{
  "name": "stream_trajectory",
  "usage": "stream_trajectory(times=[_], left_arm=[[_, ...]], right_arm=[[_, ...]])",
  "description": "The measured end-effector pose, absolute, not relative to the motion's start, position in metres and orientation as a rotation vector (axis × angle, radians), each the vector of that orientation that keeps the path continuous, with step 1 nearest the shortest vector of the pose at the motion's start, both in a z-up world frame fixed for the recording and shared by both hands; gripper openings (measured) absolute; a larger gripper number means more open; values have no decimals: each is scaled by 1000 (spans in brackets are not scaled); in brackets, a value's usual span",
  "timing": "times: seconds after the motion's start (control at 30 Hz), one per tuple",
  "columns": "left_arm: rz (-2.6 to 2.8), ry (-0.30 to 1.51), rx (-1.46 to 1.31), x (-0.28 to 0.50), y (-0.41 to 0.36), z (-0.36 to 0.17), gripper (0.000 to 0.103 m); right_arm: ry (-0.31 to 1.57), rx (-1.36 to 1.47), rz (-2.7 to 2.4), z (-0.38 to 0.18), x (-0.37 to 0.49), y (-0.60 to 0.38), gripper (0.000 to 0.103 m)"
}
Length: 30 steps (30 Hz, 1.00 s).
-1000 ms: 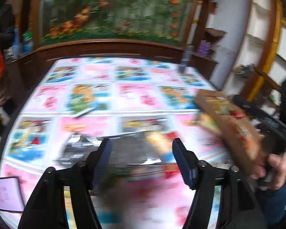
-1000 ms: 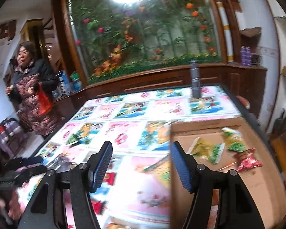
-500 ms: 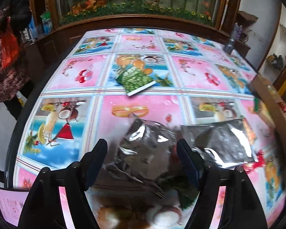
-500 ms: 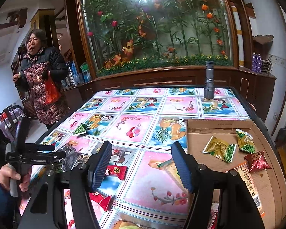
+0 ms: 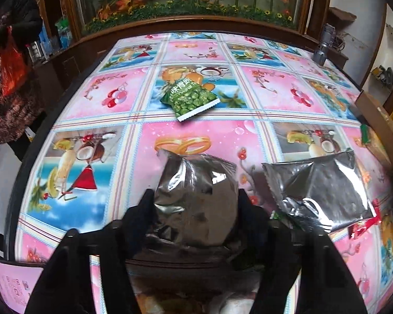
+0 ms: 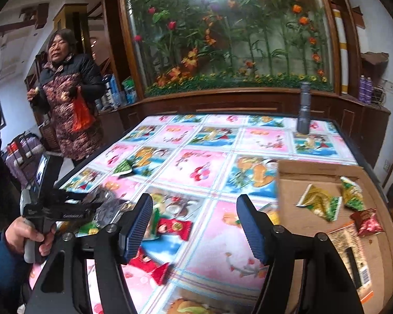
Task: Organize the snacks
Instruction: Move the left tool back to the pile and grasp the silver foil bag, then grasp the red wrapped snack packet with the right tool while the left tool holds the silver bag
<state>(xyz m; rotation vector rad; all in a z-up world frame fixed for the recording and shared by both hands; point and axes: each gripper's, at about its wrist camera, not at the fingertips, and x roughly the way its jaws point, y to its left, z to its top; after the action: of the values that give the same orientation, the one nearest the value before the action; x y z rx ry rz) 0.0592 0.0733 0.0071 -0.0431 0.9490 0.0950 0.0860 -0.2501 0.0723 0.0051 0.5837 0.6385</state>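
Silver snack bag (image 5: 196,198) clamped in left gripper (image 5: 195,204) (jaws just closing), right gripper (image 6: 195,225) open, empty.

A crinkled silver foil snack bag (image 5: 196,196) lies on the table, its near end between the left claw's fingers; a second silver bag (image 5: 319,191) lies flat just right of it. A green pea packet (image 5: 190,99) rests farther back. In the flat cardboard box (image 6: 301,225) lie two yellow-green packets (image 6: 321,201) and a red one (image 6: 366,221).
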Motion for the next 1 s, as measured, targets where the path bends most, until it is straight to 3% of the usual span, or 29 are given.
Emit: stream_trajectory(times=[0.43,0.6,0.7,0.9,1.0], left_arm=[[77,837,-172,48,89,28,58],[29,795,-190,44,85,37,58],[22,782,-191,43,84,39,58],[7,777,-190,43,80,40,58],[0,776,-189,43,79,40,58]], right_arm=[[906,-83,822,5,98,-188,71],[911,-217,875,-2,81,-171,54],[902,-270,912,-1,69,-168,50],[842,-322,909,4,60,-168,51],[837,-314,927,4,60,-165,62]])
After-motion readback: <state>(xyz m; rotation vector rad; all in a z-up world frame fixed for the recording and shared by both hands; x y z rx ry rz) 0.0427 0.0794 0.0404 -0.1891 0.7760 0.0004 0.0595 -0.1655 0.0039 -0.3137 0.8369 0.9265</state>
